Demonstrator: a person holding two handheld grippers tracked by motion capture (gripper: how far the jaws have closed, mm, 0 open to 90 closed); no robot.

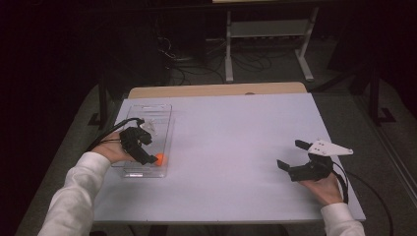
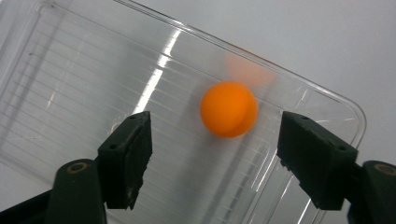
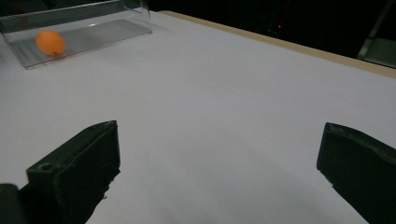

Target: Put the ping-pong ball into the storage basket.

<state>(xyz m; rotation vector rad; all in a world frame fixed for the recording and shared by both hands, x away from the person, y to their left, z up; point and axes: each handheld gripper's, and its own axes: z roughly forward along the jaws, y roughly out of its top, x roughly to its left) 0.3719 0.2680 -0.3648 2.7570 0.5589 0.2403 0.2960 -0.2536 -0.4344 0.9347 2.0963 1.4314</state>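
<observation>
Release step: orange ball is seen lying free in the clear tray, between the parted left claw; withdrawal is judged next. Right claw is held open over the surface.

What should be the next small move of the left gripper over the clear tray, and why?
Probably lift the left gripper straight up and away. Its jaws stand apart with clear gaps on both sides of the orange ball, which already lies inside the clear tray, so the ball looks released. The right gripper rests open, far off.
</observation>
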